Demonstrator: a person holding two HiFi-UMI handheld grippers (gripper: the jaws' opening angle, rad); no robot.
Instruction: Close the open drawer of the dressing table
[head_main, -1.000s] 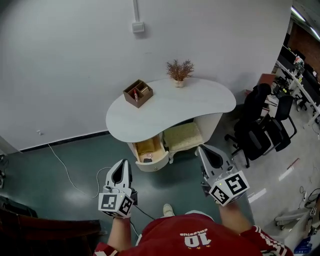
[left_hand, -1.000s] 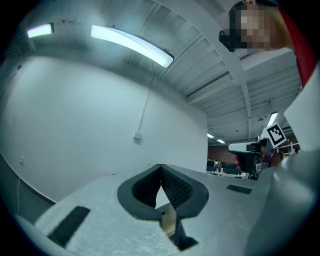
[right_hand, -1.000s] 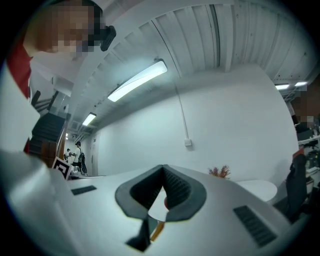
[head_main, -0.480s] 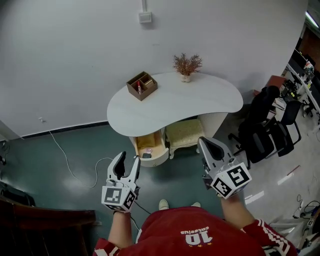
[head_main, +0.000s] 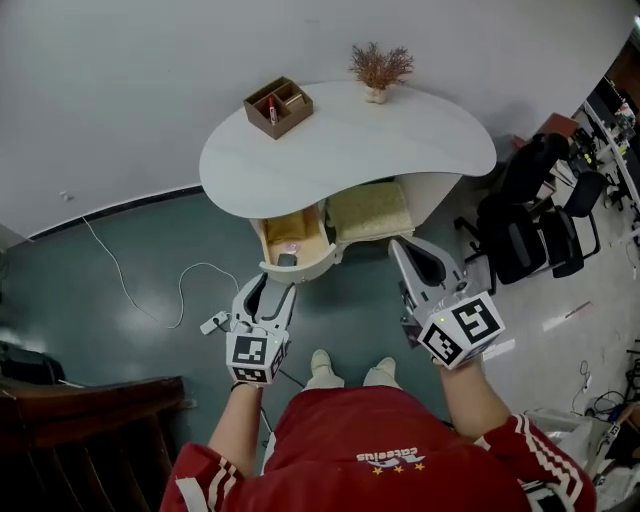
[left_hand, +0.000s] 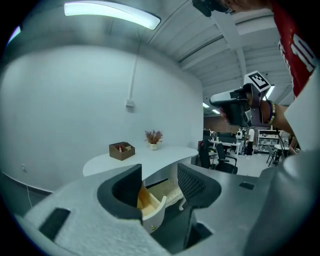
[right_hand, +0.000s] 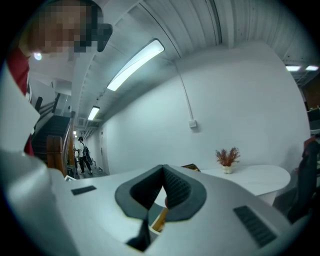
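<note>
The white dressing table (head_main: 350, 150) stands against the wall, its wood-lined drawer (head_main: 292, 252) pulled out at the front left, a small dark item inside. My left gripper (head_main: 270, 293) points at the drawer's curved white front, tips just short of it; its jaws have just been opening and stand wide with nothing between them. In the left gripper view the drawer (left_hand: 151, 201) shows beyond the left gripper (left_hand: 160, 186). My right gripper (head_main: 414, 260) hangs to the right, before the stool, jaws shut and empty. In its own view the right gripper (right_hand: 163, 175) has its tips touching.
On the tabletop are a brown wooden organiser (head_main: 278, 106) and a dried plant in a pot (head_main: 378, 70). A cushioned stool (head_main: 368, 212) is tucked under the table. Black office chairs (head_main: 530, 225) stand at right. A cable and plug strip (head_main: 212, 322) lie on the floor, dark furniture (head_main: 80, 420) at lower left.
The left gripper has opened from shut and moved forward and down to the drawer front. The right gripper has sunk a little. The table has moved closer in the head view.
</note>
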